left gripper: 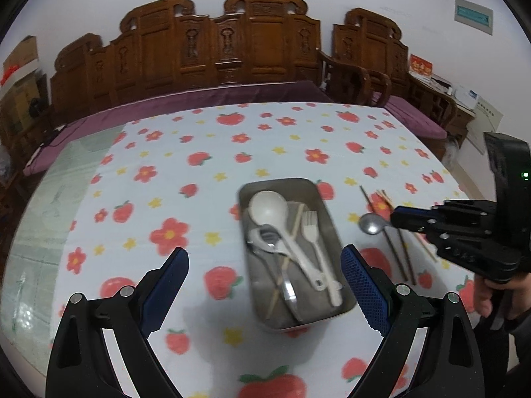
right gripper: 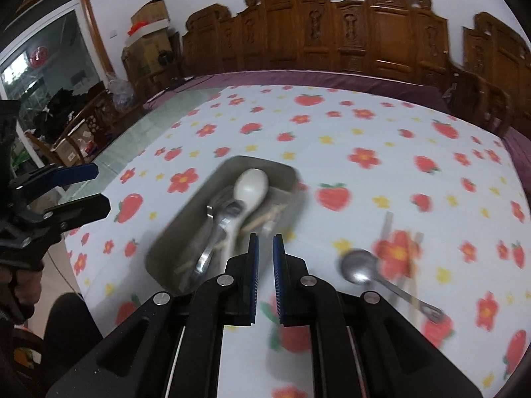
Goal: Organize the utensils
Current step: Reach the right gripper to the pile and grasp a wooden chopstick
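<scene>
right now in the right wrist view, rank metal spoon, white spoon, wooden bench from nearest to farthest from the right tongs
1. metal spoon, on the cloth just right of the right tongs
2. white spoon, in the tray, ahead and slightly left
3. wooden bench, beyond the table's far edge

Both grippers, left gripper [left gripper: 265, 287] and right gripper [right gripper: 265, 277], are black with silver screws and ridged blue pads [left gripper: 366, 288].

One grey rectangular metal tray [left gripper: 327, 219] holds one white plastic ladle spoon [left gripper: 268, 210], one white plastic fork [left gripper: 312, 232] and some metal utensils, while one steel spoon [left gripper: 371, 224] and several thin wooden chopsticks [left gripper: 403, 252], uncountable, lie beside it.
</scene>
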`<control>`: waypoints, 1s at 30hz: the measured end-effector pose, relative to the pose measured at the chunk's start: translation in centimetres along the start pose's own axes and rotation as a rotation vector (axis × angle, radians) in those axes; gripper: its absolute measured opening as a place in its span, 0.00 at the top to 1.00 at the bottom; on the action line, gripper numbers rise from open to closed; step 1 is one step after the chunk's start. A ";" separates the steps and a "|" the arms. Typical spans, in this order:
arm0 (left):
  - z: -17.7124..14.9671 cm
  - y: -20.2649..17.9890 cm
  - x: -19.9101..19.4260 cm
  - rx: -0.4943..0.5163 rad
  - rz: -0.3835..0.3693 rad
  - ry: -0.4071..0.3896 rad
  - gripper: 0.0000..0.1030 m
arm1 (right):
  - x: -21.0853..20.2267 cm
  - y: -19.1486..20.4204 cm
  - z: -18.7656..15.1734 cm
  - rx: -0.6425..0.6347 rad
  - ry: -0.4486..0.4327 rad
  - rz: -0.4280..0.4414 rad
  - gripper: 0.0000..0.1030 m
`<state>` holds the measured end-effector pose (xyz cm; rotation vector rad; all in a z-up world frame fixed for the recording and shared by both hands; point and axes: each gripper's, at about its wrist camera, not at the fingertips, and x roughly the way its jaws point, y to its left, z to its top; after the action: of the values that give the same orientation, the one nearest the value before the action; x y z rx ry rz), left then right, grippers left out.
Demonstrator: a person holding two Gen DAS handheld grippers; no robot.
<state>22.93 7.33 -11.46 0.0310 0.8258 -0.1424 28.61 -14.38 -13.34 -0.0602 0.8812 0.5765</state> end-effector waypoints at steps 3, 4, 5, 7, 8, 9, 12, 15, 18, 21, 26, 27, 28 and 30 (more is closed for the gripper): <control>0.0 -1.5 0.7 0.010 -0.017 0.009 0.14 | -1.5 -2.1 -1.2 0.002 -0.003 -0.045 0.89; -0.1 -2.0 1.0 0.013 -0.021 0.014 0.14 | -1.9 -2.9 -1.6 0.005 -0.003 -0.060 0.89; -0.1 -2.4 1.2 0.015 -0.025 0.018 0.14 | -2.3 -3.5 -2.0 0.009 -0.002 -0.075 0.88; -0.2 -3.4 1.8 0.016 -0.037 0.027 0.14 | -2.9 -5.0 -3.1 0.017 -0.001 -0.109 0.80; -0.2 -3.8 2.0 0.017 -0.043 0.029 0.14 | -3.0 -5.5 -3.5 0.019 0.003 -0.119 0.78; -0.3 -4.3 2.2 0.017 -0.051 0.033 0.14 | -3.0 -6.3 -4.0 0.020 0.013 -0.133 0.78; -0.6 -5.8 3.0 0.021 -0.069 0.044 0.14 | -2.2 -7.9 -5.6 0.033 0.063 -0.153 0.78; -0.8 -6.8 3.6 0.020 -0.081 0.055 0.14 | -0.9 -9.4 -7.0 0.033 0.110 -0.172 0.78; -0.9 -7.8 4.3 0.016 -0.094 0.066 0.14 | 0.4 -10.3 -7.7 0.041 0.140 -0.184 0.78; -0.9 -8.7 5.0 0.013 -0.102 0.078 0.14 | 1.7 -11.3 -8.1 0.051 0.168 -0.185 0.78; -1.1 -9.8 5.9 0.013 -0.107 0.098 0.14 | 3.9 -12.3 -8.2 0.056 0.197 -0.202 0.78; -1.2 -10.1 6.2 0.016 -0.106 0.103 0.14 | 4.1 -12.3 -8.1 0.054 0.198 -0.203 0.78; -1.2 -10.3 6.4 0.018 -0.103 0.107 0.14 | 4.3 -12.3 -8.0 0.052 0.197 -0.202 0.78; -1.3 -10.8 7.0 0.020 -0.102 0.120 0.14 | 4.5 -12.2 -7.9 0.044 0.194 -0.208 0.79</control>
<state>25.12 -4.03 -17.17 0.0168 0.9465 -0.2468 31.32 -24.87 -23.97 -0.1680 1.0615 0.3606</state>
